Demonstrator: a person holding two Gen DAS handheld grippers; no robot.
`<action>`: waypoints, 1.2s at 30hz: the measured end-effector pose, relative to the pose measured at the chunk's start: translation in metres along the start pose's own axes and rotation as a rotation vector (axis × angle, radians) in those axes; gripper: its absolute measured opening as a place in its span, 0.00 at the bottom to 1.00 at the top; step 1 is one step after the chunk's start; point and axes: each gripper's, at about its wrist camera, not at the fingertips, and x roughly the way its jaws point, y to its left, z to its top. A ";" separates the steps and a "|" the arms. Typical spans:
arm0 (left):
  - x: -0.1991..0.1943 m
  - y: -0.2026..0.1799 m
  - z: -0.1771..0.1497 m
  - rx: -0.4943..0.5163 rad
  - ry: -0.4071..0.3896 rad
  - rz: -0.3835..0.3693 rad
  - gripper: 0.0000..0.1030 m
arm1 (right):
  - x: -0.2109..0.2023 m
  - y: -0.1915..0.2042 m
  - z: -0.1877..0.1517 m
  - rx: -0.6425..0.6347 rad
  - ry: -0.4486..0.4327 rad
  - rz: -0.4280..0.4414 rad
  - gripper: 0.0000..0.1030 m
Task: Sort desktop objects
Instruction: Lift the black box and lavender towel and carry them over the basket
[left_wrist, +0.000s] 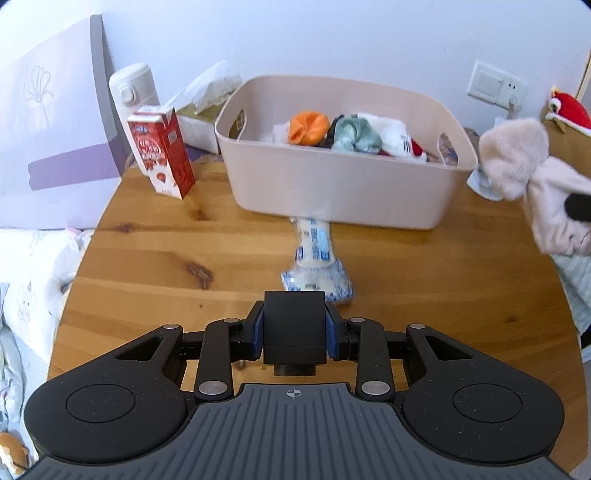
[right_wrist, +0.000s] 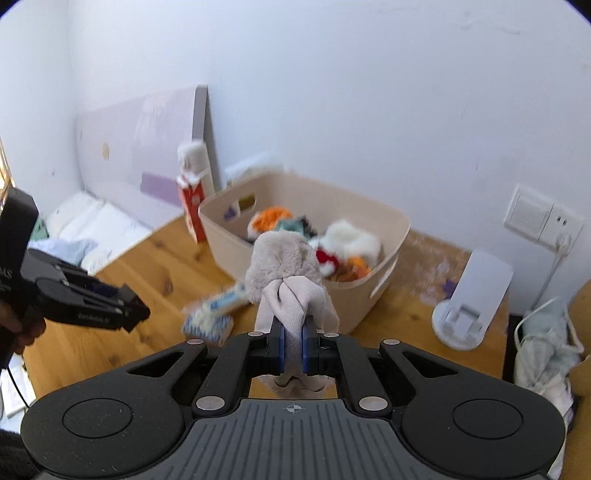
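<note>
A pink bin (left_wrist: 343, 192) (right_wrist: 395, 236) holding several soft toys and rolled socks stands at the back of the wooden table (left_wrist: 166, 240). My right gripper (right_wrist: 293, 347) is shut on a beige plush toy (right_wrist: 284, 262) and holds it in the air in front of the bin; the toy also shows at the right of the left wrist view (left_wrist: 528, 177). My left gripper (left_wrist: 294, 328) is shut on a black block (left_wrist: 294, 325), low over the table. A blue-and-white packet (left_wrist: 316, 258) (right_wrist: 214, 314) lies just ahead of it, against the bin.
A red milk carton (left_wrist: 162, 155) and a white flask (left_wrist: 135, 92) stand left of the bin. A white stand (right_wrist: 469, 302) sits right of it. A lilac board (left_wrist: 55, 129) leans on the wall. Bedding (left_wrist: 26, 295) lies beyond the table's left edge.
</note>
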 end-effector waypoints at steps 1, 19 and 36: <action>-0.002 0.001 0.003 0.001 -0.008 -0.003 0.31 | -0.004 0.000 0.004 -0.002 -0.016 -0.005 0.08; -0.023 0.022 0.082 0.040 -0.160 -0.009 0.31 | -0.036 0.000 0.083 -0.006 -0.285 -0.077 0.08; 0.006 0.022 0.177 0.170 -0.299 -0.046 0.31 | 0.017 0.003 0.132 0.037 -0.306 -0.100 0.09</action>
